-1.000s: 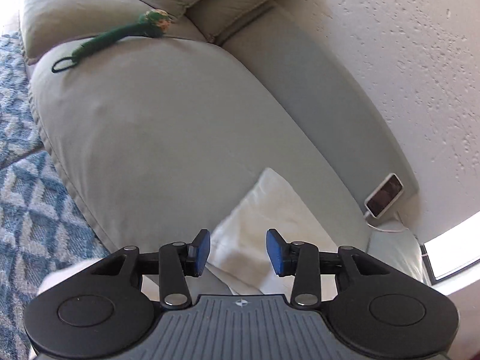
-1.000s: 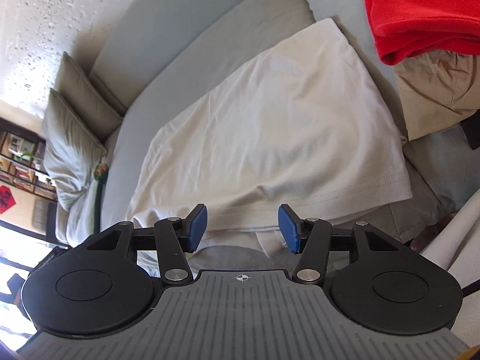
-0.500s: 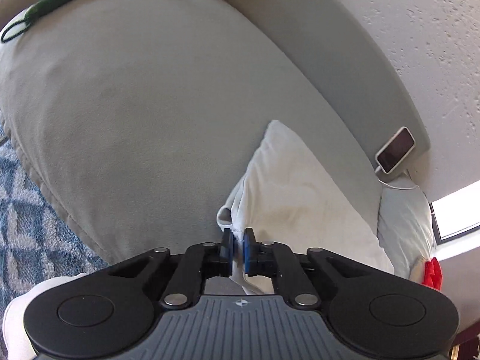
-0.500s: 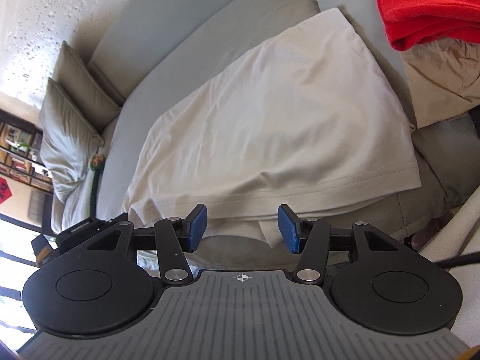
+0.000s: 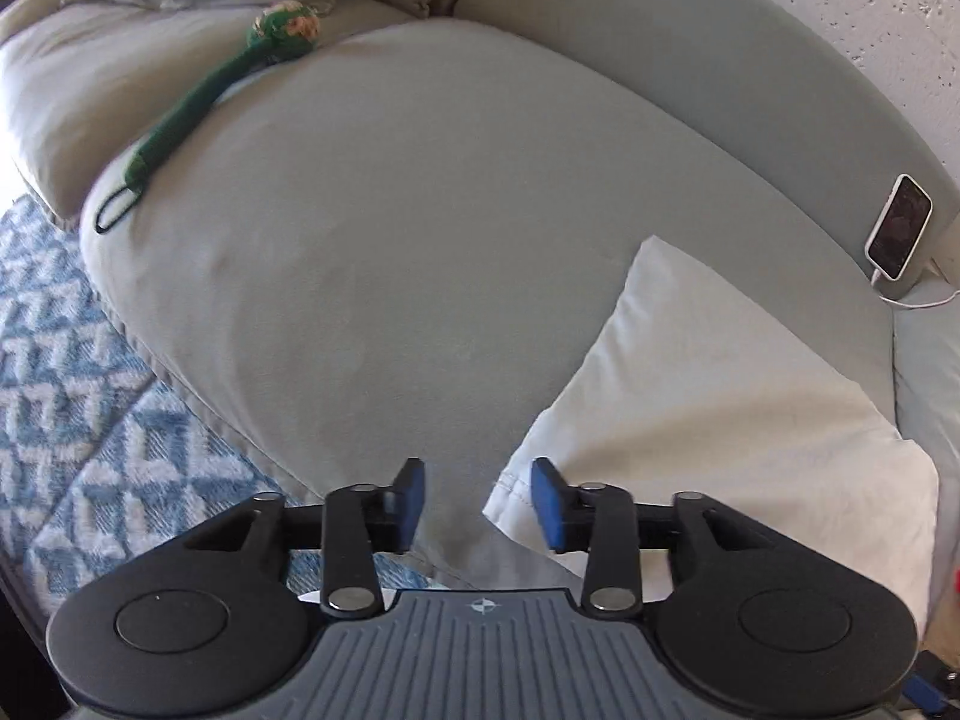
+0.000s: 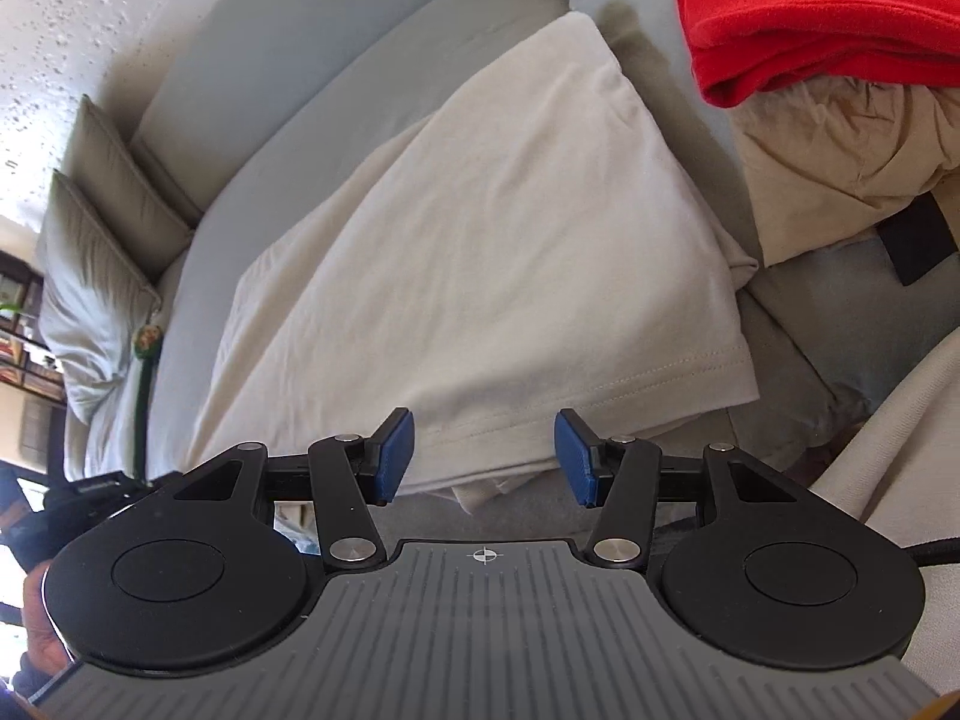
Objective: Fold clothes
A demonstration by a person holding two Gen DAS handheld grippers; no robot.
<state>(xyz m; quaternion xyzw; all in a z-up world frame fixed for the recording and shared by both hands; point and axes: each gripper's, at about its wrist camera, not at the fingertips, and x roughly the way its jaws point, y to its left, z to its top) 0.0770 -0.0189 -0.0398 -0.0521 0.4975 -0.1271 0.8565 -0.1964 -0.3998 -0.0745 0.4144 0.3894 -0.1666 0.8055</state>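
While opening, left fingers [image 5: 543, 501] empty.

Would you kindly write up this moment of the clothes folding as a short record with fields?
surface: grey sofa cushion
garment in work: cream T-shirt, lying flat and partly folded on the cushion
left gripper: jaws opening, only the shirt's hemmed corner lies between them, unpressed
right gripper: jaws open over the shirt's stitched hem, not gripping
other clothes: red garment on top of a tan garment, beside the shirt
also on sofa: green knitted toy; phone on its cable
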